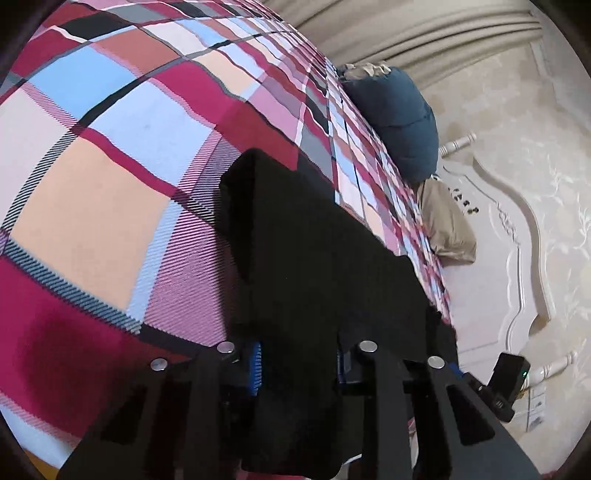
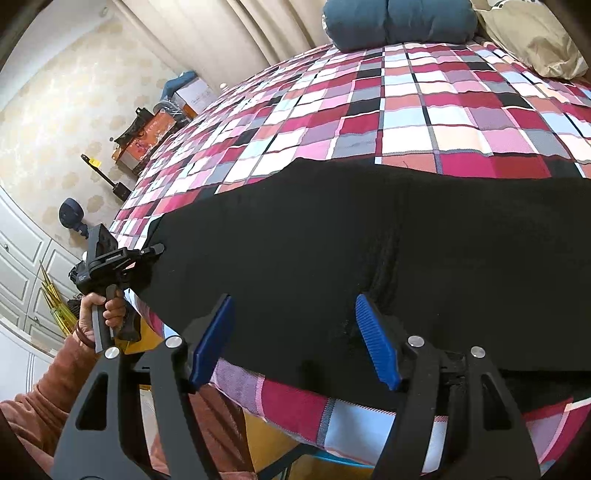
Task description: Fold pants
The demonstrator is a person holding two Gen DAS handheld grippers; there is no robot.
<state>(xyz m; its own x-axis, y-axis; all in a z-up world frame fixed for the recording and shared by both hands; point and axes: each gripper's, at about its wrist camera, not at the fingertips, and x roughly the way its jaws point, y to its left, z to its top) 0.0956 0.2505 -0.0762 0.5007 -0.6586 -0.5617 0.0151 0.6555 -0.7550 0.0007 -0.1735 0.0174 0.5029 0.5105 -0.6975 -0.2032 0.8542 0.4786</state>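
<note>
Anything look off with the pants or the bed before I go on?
Nothing stands out. The black pants lie flat across the checked bedspread, near its edge. The left gripper is shut on one end; the right gripper is open above them.

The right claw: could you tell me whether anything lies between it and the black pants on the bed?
Nothing visible does. The right claw is open just above the near edge of the pants, with only black cloth between its blue pads.

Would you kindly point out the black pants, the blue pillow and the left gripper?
black pants [image 2: 369, 240], right wrist view, middle of the spread cloth.
blue pillow [image 2: 399, 22], right wrist view, its front face.
left gripper [image 2: 157, 249], right wrist view, fingertips at the pants' edge.
</note>
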